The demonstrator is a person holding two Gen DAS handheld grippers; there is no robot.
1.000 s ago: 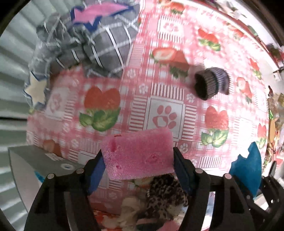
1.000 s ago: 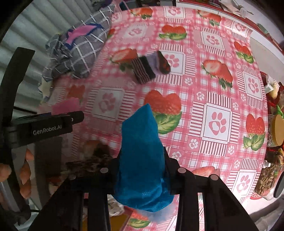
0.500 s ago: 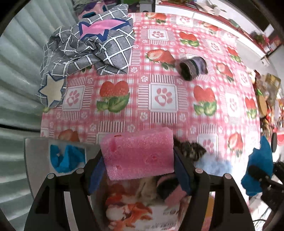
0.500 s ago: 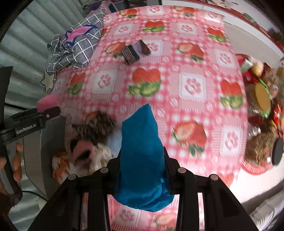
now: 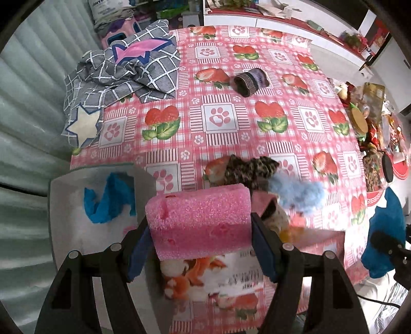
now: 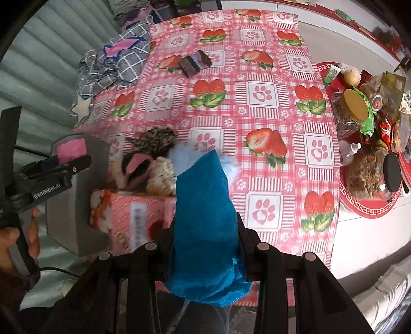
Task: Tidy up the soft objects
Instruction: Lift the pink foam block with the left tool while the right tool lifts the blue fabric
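The left gripper [image 5: 199,235] clamps a pink sponge [image 5: 199,222] at bottom centre, above a grey bin [image 5: 66,205]. The right gripper [image 6: 205,242] pinches a blue cloth [image 6: 205,218] at bottom centre, over the box [image 6: 128,215].

Readable text, 1 item: "GenRobot.AI", white letters on black body of left gripper [image 6: 60,160], left edge of right wrist view. Print on pink box [image 6: 133,213], lower centre-left: blurred, unreadable. White bag [image 5: 108,7], top left of left wrist view: letters cut off.
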